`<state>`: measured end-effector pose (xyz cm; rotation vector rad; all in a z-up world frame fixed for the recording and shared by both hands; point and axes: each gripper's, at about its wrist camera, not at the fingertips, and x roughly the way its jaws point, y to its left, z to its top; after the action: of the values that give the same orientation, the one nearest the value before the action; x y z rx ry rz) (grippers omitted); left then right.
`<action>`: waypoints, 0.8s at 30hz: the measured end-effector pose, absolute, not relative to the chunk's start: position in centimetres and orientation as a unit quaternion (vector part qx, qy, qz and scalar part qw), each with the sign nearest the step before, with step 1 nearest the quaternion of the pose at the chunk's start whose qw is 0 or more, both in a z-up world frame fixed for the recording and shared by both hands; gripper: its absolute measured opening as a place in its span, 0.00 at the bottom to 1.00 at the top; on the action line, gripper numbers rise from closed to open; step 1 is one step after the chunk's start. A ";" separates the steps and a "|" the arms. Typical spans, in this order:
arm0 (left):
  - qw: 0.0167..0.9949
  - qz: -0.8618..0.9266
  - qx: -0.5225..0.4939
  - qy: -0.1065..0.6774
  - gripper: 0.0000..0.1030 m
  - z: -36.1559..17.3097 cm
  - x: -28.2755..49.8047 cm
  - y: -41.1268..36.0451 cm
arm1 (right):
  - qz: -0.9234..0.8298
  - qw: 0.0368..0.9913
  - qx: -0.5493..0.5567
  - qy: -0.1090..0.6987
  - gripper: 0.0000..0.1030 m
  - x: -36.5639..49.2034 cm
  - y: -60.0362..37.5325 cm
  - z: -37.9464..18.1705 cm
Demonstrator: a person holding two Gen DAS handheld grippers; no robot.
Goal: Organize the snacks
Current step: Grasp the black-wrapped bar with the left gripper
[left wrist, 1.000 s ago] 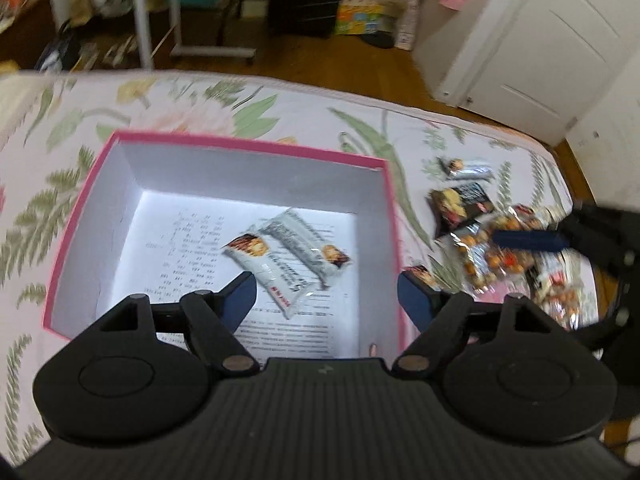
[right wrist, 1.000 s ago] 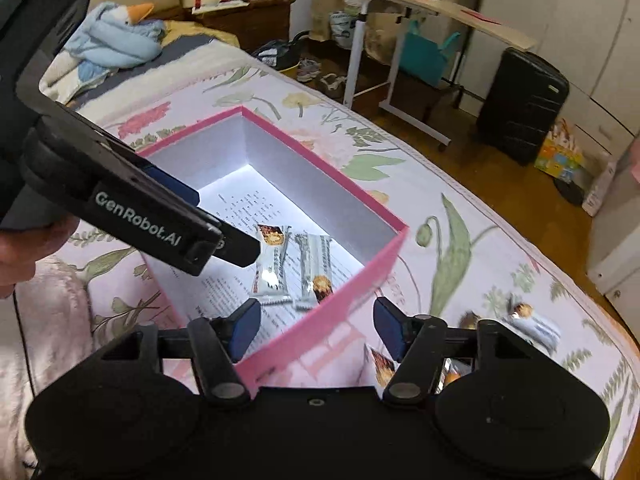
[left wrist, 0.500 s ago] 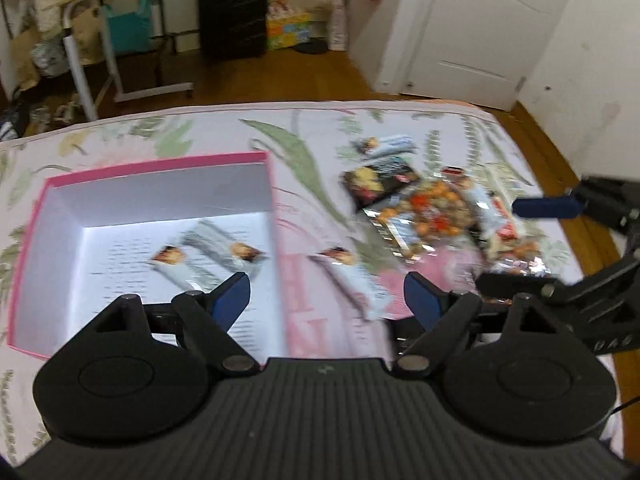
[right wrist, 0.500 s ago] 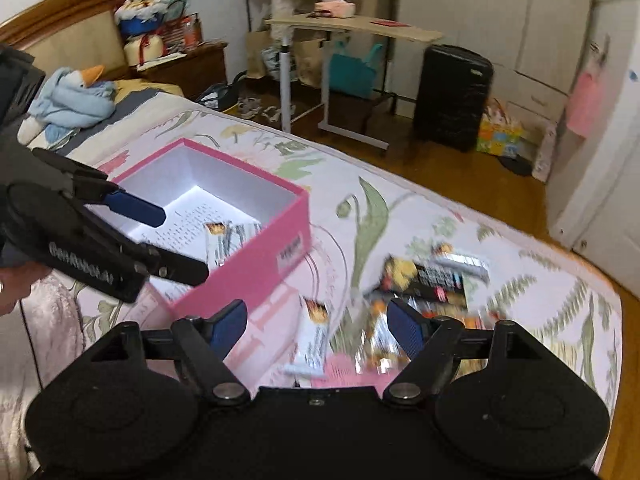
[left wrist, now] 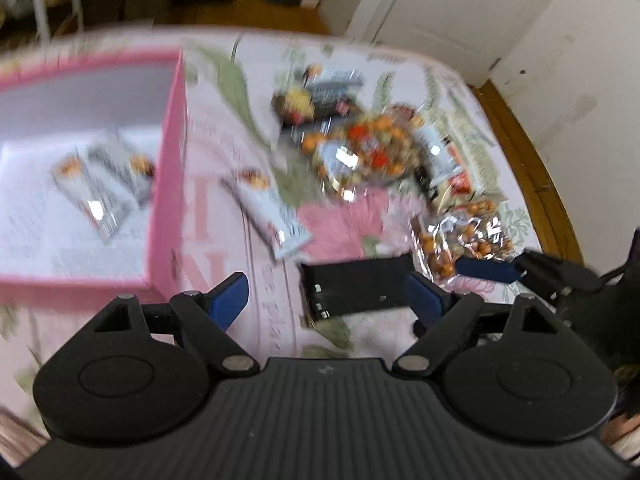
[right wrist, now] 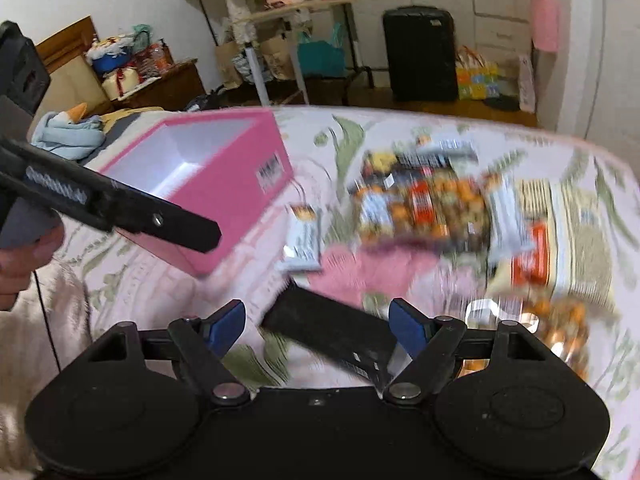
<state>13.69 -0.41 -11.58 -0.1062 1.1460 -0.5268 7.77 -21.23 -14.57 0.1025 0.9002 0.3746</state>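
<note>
Snacks in crinkly foil and plastic wrappers are lying heaped on the floral bedspread, well to the right of the open pink cardboard box, where two silver-wrapped bars are already sitting on the white printed floor. One more silver-wrapped bar is lying alone on the cloth between box and heap, nearest the box wall. A flat black rectangular packet is resting closest to both tools, just ahead of the left gripper and between the blue pads of the right gripper as its own camera sees it. Both grippers are hovering with jaws spread wide and nothing between them. Sorting looks partly done, and a fresh pick seems to be underway. Blur is smearing both views, so heights above the cloth are hard to judge. Next, one gripper is likely needing to drop over the black packet or lone bar, close across its narrow width, then carry it into the box.
</note>
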 end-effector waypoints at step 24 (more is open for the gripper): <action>0.773 -0.217 -0.078 0.591 0.39 -20.4 15.9 -3.7 | 0.114 0.842 0.129 0.511 0.79 9.5 -20.9 -20.4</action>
<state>15.89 -3.74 -20.38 -0.1700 1.2811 -0.4712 9.48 -20.92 -20.38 0.2731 1.0792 0.2417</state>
